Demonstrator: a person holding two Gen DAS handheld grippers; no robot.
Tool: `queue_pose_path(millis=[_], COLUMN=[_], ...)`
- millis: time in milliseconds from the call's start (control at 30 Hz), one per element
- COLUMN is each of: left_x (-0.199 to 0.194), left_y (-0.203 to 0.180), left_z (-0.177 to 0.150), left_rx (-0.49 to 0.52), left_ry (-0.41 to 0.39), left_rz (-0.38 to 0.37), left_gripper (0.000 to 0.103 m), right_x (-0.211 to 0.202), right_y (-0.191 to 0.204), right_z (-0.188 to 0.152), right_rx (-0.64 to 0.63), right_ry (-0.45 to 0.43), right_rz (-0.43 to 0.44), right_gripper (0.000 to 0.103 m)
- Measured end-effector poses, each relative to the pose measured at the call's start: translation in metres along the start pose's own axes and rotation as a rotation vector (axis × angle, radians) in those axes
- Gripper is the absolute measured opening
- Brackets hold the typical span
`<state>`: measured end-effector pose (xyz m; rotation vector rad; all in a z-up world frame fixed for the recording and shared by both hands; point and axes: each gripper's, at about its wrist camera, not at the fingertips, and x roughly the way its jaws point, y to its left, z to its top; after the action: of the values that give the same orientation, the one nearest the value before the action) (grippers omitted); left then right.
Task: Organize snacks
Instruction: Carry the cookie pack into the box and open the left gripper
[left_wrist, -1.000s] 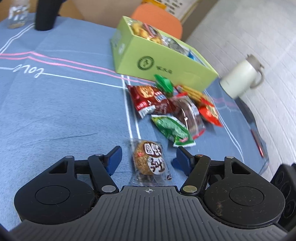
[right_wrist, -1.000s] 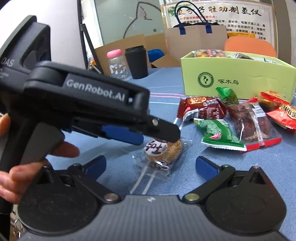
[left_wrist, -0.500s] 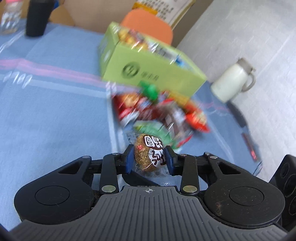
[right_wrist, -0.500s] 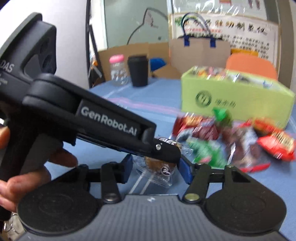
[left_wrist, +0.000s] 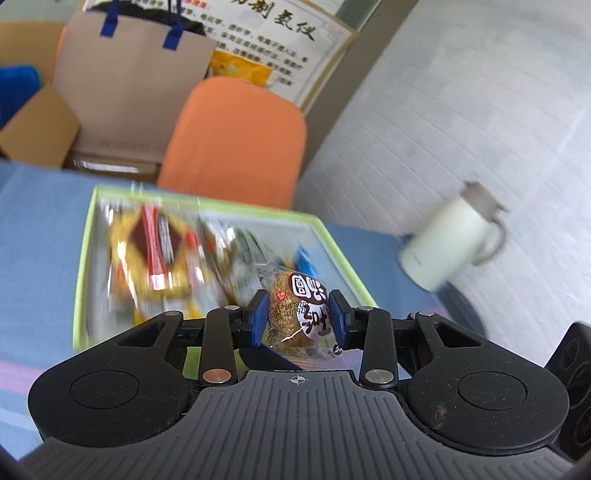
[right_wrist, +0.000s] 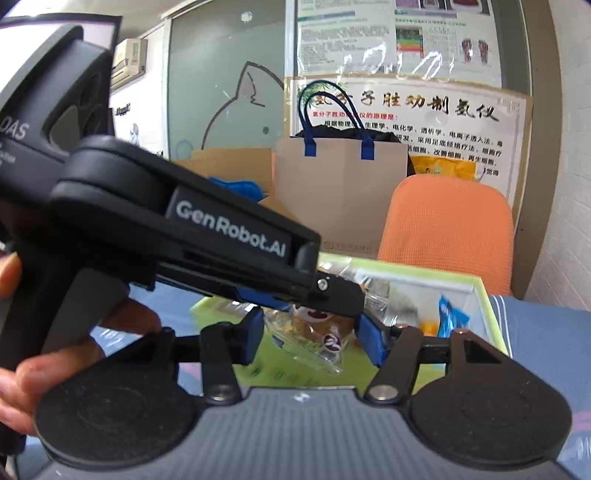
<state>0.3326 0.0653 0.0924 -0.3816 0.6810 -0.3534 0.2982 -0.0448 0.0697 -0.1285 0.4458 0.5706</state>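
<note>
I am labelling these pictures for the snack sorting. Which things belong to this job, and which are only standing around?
Job: sesame snack pack, clamped in left gripper; right gripper around it too; green box of snacks.

Standing around: white jug, orange chair, paper bag, wall poster.

orange chair (left_wrist: 236, 144) | paper bag, blue handles (right_wrist: 341, 192) | cream jug (left_wrist: 448, 240) | wall poster (right_wrist: 406, 122)

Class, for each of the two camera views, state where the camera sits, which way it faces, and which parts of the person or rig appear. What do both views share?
Left wrist: on the left tongs, looking down into the green box; its pads clamp the sesame snack.
Right wrist: on the right tongs, facing the orange chair; the other tool and a hand show.
Shared: snack, box, chair, paper bag.
</note>
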Motion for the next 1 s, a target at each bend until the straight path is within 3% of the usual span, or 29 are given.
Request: queue_pose_path(millis=[133,200,233,333,467,600,733,900,1000], left_x=[0.036,0.044,0.039,0.007,-0.029,-0.046,-0.031,0.014,0.029], left_y=[0.015,0.024,0.029,0.034,0.03,0.021,0.005,-0.006,-0.014], left_z=[0.025,0.033,0.033,0.027,-0.003,-0.047,-0.081,-0.074,-0.075], left_rx=[0.009,0.002,-0.003,-0.002,-0.004,-0.024,-0.042,-0.064,-0.031], left_ry=[0.004,-0.004,-0.025,-0.127,-0.142,-0.086,0.022,0.153,0.181], left_rz=[0.087,0.121,0.132,0.123,0.067,-0.004,-0.016,-0.047,0.042], left_gripper=[0.015,0.023,0.034,0.054,0.056,0.061,0.059,0.054,0.053], right_x=[0.047,0.055,0.049,0.007,-0.051,-0.078,-0.065,-0.056,-0.05], right_y=[-0.018,-0.028,-0.032,-0.043,-0.051,-0.06,-0.065,-0.048,-0.039], right_z=[0.013,0.016,0.015,0.008,-0.021,-0.065,-0.092,-0.097,-0.11], right_rx=[-0.014,0.007,0.015,0.036,0.067,0.177,0.251,0.178,0.094], right_ry=[0.048,0.052,0.032,-0.054,-0.085,-0.027,0.051,0.119,0.171], right_rz=[0.032,0.037,0.039,0.009,-0.035,-0.039,-0.072,-0.061,-0.116], right_gripper=[0.065,0.072,0.075,0.094,0.094,0.094,0.094,0.094,0.094])
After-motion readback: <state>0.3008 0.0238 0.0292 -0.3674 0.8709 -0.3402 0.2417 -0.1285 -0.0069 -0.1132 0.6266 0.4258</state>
